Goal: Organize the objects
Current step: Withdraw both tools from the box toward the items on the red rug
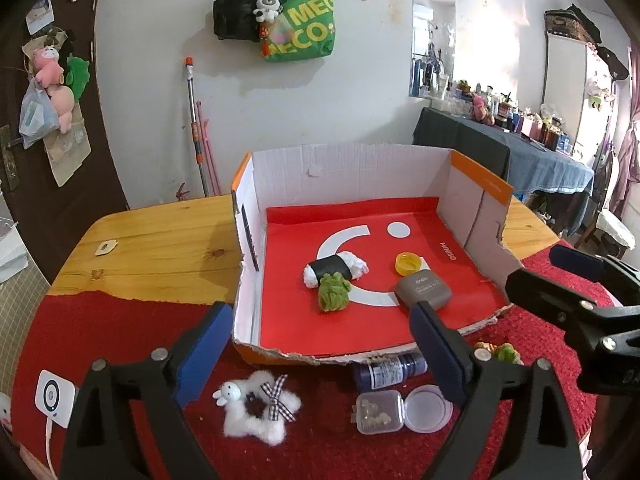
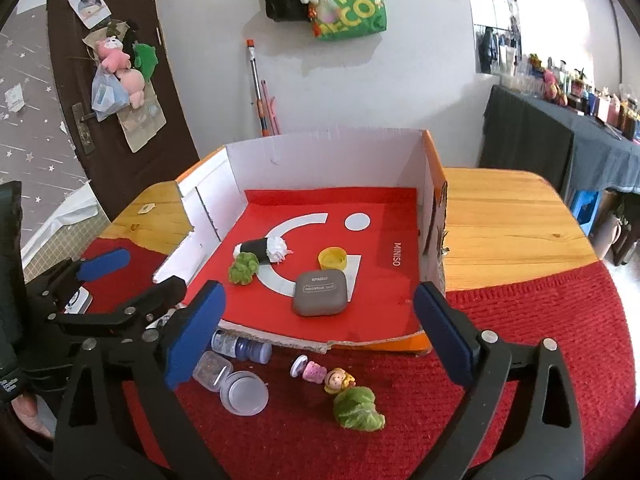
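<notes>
On the counter (image 1: 160, 240), both claws stand wide apart and empty before an open cardboard box (image 1: 344, 168).

Inside the box, on its red liner, lie a sushi-shaped plush (image 1: 335, 270), a green fuzzy toy (image 1: 334, 292) touching its near side, a yellow cap (image 1: 408, 262) and a grey case (image 1: 424, 292) just in front of the cap. On the red cloth (image 2: 540, 320) in front of the box, the left claw (image 1: 320, 354) hovers above a white star-shaped plush (image 1: 260, 408), a clear small box of beads (image 1: 378, 412) with its lid open, and a blue bottle (image 1: 388, 370) lying on its side against the box's torn front edge. The right claw (image 2: 320, 334) hovers above a small doll figure (image 2: 338, 380) and a green leafy toy (image 2: 358, 408) that touch each other, near a pink piece (image 2: 314, 372).
</notes>
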Motion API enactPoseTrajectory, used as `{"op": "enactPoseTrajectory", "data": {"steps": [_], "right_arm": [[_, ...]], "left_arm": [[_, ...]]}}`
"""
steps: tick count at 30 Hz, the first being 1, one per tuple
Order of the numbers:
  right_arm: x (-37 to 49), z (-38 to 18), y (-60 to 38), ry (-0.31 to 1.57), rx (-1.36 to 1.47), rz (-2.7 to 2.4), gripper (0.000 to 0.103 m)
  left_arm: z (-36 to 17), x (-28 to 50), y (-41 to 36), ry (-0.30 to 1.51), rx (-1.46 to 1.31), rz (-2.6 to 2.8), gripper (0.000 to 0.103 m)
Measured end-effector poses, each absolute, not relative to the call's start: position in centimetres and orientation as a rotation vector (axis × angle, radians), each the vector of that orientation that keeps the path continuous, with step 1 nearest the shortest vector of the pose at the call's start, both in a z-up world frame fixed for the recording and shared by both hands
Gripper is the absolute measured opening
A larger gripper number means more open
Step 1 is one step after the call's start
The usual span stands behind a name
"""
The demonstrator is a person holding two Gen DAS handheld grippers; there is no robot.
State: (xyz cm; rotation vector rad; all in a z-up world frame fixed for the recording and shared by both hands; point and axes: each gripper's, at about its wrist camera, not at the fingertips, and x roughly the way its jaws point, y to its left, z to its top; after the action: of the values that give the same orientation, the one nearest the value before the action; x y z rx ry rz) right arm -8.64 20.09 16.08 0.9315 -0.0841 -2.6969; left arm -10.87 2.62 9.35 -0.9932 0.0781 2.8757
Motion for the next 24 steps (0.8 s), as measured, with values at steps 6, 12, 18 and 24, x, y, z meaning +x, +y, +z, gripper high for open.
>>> {"op": "enactPoseTrajectory", "data": {"steps": [6, 12, 18, 24], "right_arm": [[-7.4, 16.7, 20.0, -0.077, 0.899, -2.703, 0.096], [-6.4, 17.1, 20.0, -0.076, 0.881, -2.706, 0.096], [-5.5, 17.5, 20.1, -0.069, 0.861, -2.717, 0.096], [-4.5, 17.9, 20.0, -0.056, 0.843, -2.723, 0.097]], "left_arm": [[9.8, -10.0, 2.8, 0.086, -0.971, 2.89, 0.098], [10.2, -9.1, 2.7, 0.085, -0.948, 2.903, 0.103], [10.4, -8.5, 2.8, 0.09, -0.937, 2.904, 0.103], [10.5, -7.7, 2.7, 0.085, -0.929, 2.907, 0.103]]}}
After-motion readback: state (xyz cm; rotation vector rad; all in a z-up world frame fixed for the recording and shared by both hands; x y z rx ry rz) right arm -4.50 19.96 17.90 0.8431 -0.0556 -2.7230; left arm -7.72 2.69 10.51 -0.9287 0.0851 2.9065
